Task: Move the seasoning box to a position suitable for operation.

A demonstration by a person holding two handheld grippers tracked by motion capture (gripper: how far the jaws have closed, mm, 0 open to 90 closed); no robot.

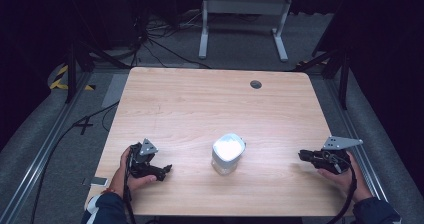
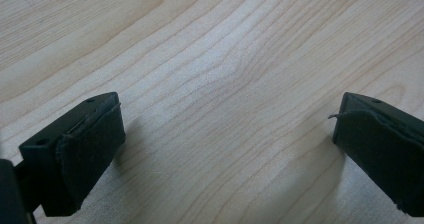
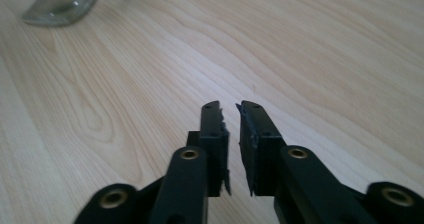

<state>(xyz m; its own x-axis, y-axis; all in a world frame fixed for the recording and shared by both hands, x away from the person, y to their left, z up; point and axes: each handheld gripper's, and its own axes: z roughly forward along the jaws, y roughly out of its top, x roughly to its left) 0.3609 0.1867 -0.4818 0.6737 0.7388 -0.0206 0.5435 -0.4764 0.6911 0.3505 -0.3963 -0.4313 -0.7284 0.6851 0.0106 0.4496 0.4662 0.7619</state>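
Observation:
A clear jar (image 1: 228, 153) with a white top stands on the wooden table (image 1: 200, 99), near the front and a little right of the middle. My left gripper (image 1: 165, 171) rests low at the front left, held by a hand, its tips toward the jar and well apart from it. In the left gripper view its jaws (image 2: 227, 134) stand wide open over bare wood. My right gripper (image 1: 303, 155) lies at the front right, pointing left. Its jaws (image 3: 230, 109) are shut with nothing between them, and the jar's glassy base (image 3: 60, 6) shows far off.
A dark round hole (image 1: 256, 84) sits in the table near its far edge. Beyond the table stand a white desk frame (image 1: 245, 14) and floor cables (image 1: 150, 44). A small flat device (image 1: 96, 182) lies on the floor by the front left corner.

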